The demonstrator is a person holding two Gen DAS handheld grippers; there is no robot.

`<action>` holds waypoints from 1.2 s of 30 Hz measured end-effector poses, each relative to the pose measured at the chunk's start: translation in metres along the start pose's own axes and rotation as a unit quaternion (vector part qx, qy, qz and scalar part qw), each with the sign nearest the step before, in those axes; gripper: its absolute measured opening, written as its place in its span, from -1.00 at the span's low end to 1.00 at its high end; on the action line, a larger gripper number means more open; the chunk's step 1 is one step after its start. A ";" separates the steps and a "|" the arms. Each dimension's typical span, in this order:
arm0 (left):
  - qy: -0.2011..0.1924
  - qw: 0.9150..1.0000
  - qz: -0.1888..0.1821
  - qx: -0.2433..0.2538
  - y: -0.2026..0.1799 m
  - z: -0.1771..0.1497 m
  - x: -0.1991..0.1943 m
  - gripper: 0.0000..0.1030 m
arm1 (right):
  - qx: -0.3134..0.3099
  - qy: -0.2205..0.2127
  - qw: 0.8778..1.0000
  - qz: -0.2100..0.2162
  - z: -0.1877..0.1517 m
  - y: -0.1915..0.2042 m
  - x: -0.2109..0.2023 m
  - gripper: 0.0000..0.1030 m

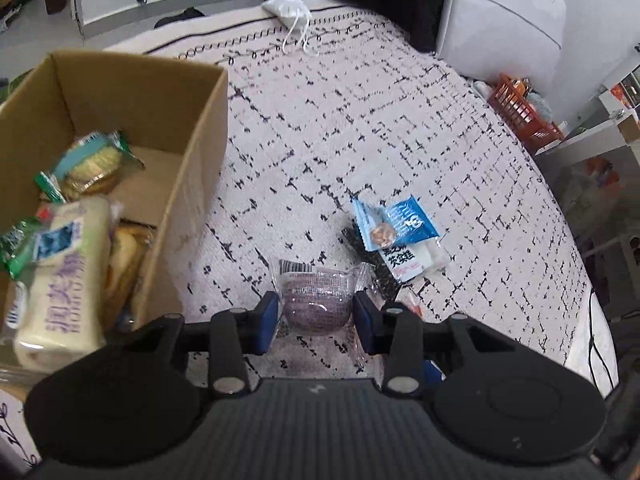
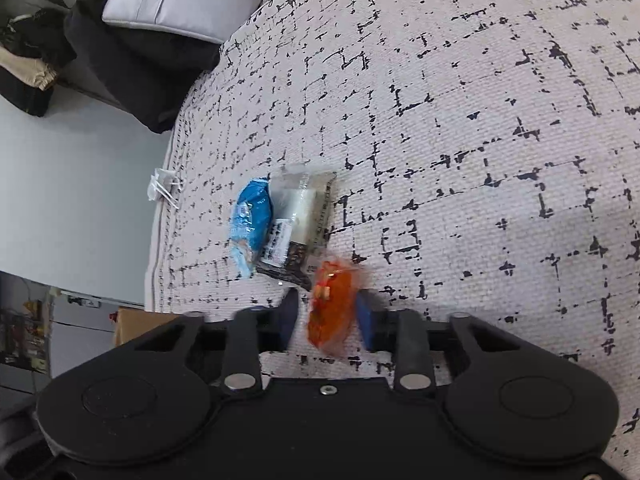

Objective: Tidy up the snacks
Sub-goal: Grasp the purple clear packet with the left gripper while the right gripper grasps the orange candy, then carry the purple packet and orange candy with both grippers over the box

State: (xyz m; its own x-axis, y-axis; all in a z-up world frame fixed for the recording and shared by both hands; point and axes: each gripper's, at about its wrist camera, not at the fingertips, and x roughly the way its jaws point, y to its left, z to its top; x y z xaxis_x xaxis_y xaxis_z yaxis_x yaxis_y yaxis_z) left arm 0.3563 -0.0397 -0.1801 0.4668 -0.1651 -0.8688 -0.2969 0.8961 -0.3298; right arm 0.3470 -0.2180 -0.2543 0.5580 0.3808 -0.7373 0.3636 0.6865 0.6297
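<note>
In the left wrist view, my left gripper (image 1: 316, 310) is shut on a purple snack in a clear wrapper (image 1: 318, 292), with a blue pad on each side, just above the patterned rug (image 1: 360, 120). A cardboard box (image 1: 208, 120) stands to its left and holds a long cream packet (image 1: 64, 272) and round crackers (image 1: 90, 164). A blue packet (image 1: 404, 220) lies on a white one (image 1: 408, 260) further out on the rug. In the right wrist view, my right gripper (image 2: 328, 314) is shut on a blurred orange snack packet (image 2: 332, 304). Just beyond lie the blue packet (image 2: 252, 216) and the clear-wrapped white packet (image 2: 296, 216).
A white drawstring pouch (image 1: 290, 10) lies at the rug's far edge. An orange wire basket (image 1: 520, 112) and a white cushion (image 1: 500, 12) are at the right. A black cable (image 1: 596, 340) runs beside the rug. Dark clothing (image 2: 112, 52) lies on the floor past the rug.
</note>
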 end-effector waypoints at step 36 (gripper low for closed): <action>-0.107 0.994 0.002 -0.005 0.071 0.058 -0.142 -0.22 | -0.110 -0.031 0.988 0.105 -0.023 0.094 -0.072 -0.65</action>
State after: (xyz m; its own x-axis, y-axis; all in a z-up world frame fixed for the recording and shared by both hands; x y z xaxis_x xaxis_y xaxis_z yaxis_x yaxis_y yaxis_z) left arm 0.3176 0.0710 -0.0589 0.6315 -0.0698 -0.7722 -0.3066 0.8923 -0.3314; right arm 0.3238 -0.1663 -0.1476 0.6506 0.4954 -0.5756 0.0677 0.7171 0.6937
